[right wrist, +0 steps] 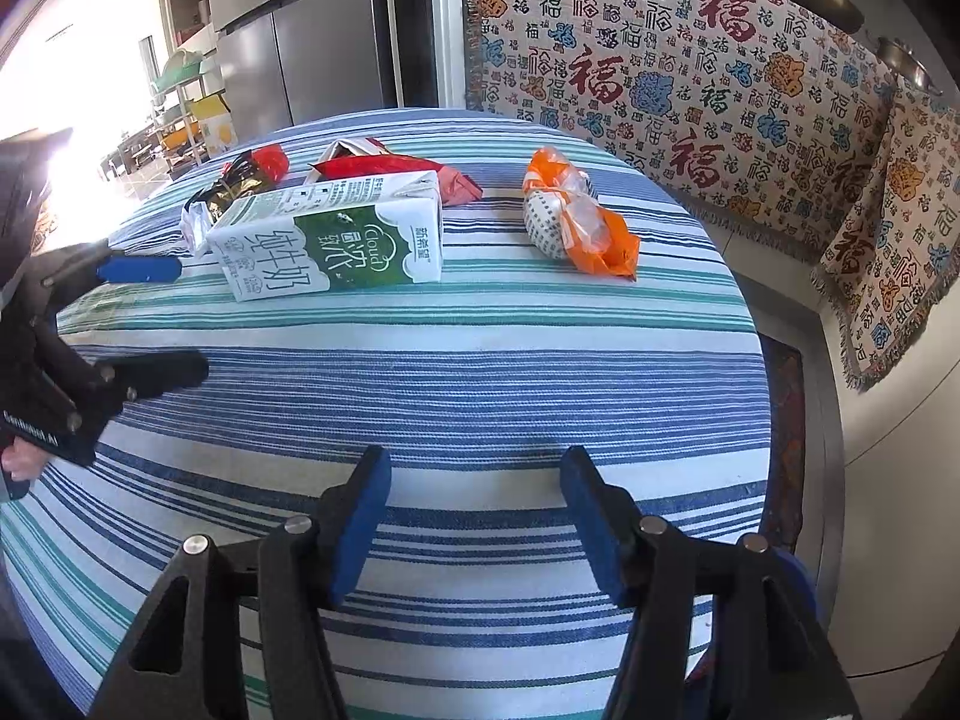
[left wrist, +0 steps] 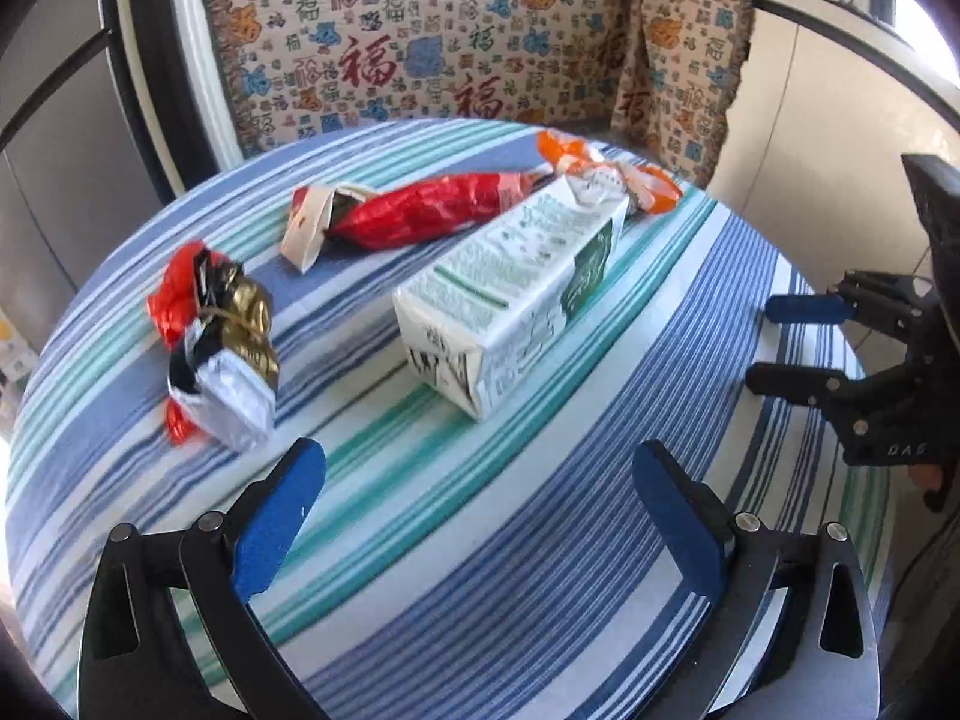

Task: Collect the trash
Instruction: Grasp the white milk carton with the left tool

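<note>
A white and green milk carton [left wrist: 510,300] [right wrist: 336,234] lies on its side on the round table's striped cloth [left wrist: 540,510] [right wrist: 450,360]. Behind it lies a crumpled red wrapper [left wrist: 420,210] [right wrist: 390,165]. To its left is a gold, red and silver wrapper [left wrist: 222,348] [right wrist: 240,180], and at its far end an orange wrapper [left wrist: 600,174] [right wrist: 576,222]. My left gripper [left wrist: 477,462] [right wrist: 165,318] stands wide open just short of the carton's near end, with nothing between its fingers. My right gripper [right wrist: 477,462] [left wrist: 768,342] is open over bare cloth, to the right of the carton.
A bench draped in patterned cloth [left wrist: 450,42] [right wrist: 690,78] wraps around the table's far and right sides. A steel fridge [right wrist: 312,30] stands at the back left. The table's rim drops off close to the right gripper's side.
</note>
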A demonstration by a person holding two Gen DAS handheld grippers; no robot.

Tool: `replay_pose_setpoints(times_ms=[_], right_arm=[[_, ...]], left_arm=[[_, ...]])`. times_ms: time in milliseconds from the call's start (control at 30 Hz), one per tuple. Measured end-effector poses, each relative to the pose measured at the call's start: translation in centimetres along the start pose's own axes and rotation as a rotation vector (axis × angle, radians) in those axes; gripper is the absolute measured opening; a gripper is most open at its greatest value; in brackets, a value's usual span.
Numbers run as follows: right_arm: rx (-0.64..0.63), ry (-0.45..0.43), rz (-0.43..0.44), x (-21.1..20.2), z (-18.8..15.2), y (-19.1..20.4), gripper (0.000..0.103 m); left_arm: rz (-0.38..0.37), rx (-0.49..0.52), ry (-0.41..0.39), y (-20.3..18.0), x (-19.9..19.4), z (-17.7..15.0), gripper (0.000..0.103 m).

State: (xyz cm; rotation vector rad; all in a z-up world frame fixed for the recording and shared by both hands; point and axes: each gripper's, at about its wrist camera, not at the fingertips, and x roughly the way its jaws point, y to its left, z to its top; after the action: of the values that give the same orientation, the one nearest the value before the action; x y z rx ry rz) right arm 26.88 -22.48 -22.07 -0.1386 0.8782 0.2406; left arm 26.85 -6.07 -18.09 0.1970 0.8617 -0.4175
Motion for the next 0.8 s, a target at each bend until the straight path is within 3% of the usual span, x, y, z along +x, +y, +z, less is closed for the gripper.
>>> replay_pose_setpoints(times_ms=[100,233,500,567,633,733,800], right_arm=[[0.0,0.0,0.001,0.0,0.0,0.0,0.061],[0.002,0.0,0.002,0.0,0.0,-0.1,0.061],[0.001,0.001,0.006,0.0,0.2,-0.1,0.061],[0.003,0.002,0.006,0.0,0.2,-0.1,0.061],[0.006,0.004,0.009,0.0,0.2,-0.2,0.061],[0.02,0.005,0.017,-0.1,0.2,-0.4,0.061],[0.03,0.006,0.025,-0.1,0.1,-0.6,0.061]], left_arm=[[-0.038,0.067,0.003,-0.2,0.7,1.8,0.102],[-0.012,0.15,0.037,-0.7,2.9,3.3,0.102],[-0.013,0.208,-0.041,-1.8,2.1,4.8,0.101],[-0.028,0.209,-0.032,-2.0,2.2,4.6,0.088],[-0.016,0.205,-0.007,-2.2,2.6,4.5,0.057],[-0.02,0.14,0.013,-1.8,2.6,4.2,0.041],[0.004,0.089,0.009,-1.6,2.0,3.5,0.041]])
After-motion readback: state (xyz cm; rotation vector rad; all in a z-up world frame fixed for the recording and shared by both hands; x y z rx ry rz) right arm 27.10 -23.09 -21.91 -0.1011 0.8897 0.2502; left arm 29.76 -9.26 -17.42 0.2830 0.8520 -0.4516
